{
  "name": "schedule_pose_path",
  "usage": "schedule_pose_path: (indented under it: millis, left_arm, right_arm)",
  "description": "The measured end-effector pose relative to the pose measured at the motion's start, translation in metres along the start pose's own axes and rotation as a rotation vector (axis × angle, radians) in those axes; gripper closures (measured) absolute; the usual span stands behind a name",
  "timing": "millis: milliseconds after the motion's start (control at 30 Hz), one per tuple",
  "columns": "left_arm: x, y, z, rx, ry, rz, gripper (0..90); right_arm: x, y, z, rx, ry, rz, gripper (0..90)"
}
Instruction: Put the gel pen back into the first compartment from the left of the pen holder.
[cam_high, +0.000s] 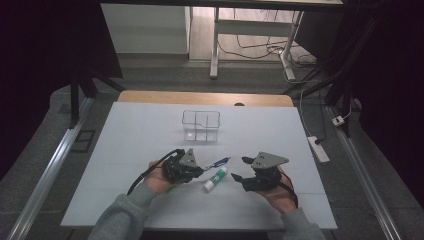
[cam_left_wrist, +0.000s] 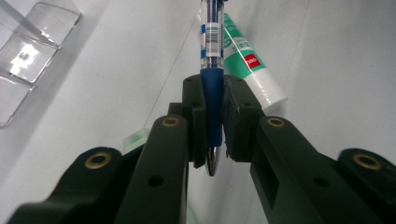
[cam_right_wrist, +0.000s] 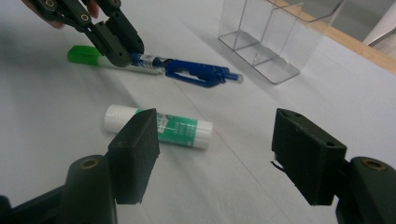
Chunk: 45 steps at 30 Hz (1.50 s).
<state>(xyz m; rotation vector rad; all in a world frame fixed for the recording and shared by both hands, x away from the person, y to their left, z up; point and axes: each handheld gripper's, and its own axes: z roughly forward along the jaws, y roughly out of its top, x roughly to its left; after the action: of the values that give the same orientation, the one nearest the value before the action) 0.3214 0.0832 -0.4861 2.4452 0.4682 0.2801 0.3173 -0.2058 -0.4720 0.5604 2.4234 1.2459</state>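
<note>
My left gripper (cam_left_wrist: 213, 93) is shut on the blue grip of a blue pen (cam_left_wrist: 212, 42), which points away from it, low over the white board. In the high view the left gripper (cam_high: 201, 168) is front centre, with the pen (cam_high: 220, 161) sticking out to its right. A white and green glue stick (cam_high: 215, 179) lies just beside the pen, between the two grippers. My right gripper (cam_right_wrist: 215, 135) is open with nothing between its jaws, and the glue stick (cam_right_wrist: 161, 127) lies just ahead of it. A green-capped marker (cam_right_wrist: 84, 53) lies under the left gripper (cam_right_wrist: 123, 49).
A clear plastic organizer (cam_high: 201, 125) with compartments stands empty at the middle of the white board (cam_high: 125, 150); it also appears as the organizer (cam_right_wrist: 275, 37) beyond the pen. A wooden table edge (cam_high: 205, 98) runs behind it. Cables and desk legs lie on the floor beyond.
</note>
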Motion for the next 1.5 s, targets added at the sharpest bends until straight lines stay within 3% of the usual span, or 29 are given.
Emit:
schedule_pose_path:
  millis: [367, 733, 1200, 1500]
  left_arm:
    - [-0.002, 0.002, 0.004, 0.014, -0.01, 0.01, 78.9]
    - [-0.005, 0.004, 0.004, 0.037, 0.001, 0.035, 79.0]
    - [-0.01, 0.009, 0.003, 0.04, -0.01, 0.059, 79.0]
    - [-0.01, 0.008, -0.001, 0.035, -0.011, 0.066, 79.0]
  right_arm:
    - [0.007, 0.013, 0.012, 0.008, 0.038, -0.037, 31.4]
    - [0.01, 0.022, 0.017, 0.027, 0.022, -0.072, 32.0]
    - [0.017, 0.036, 0.033, 0.114, 0.05, -0.152, 32.5]
    - [0.022, 0.048, 0.049, 0.189, 0.059, -0.236, 34.4]
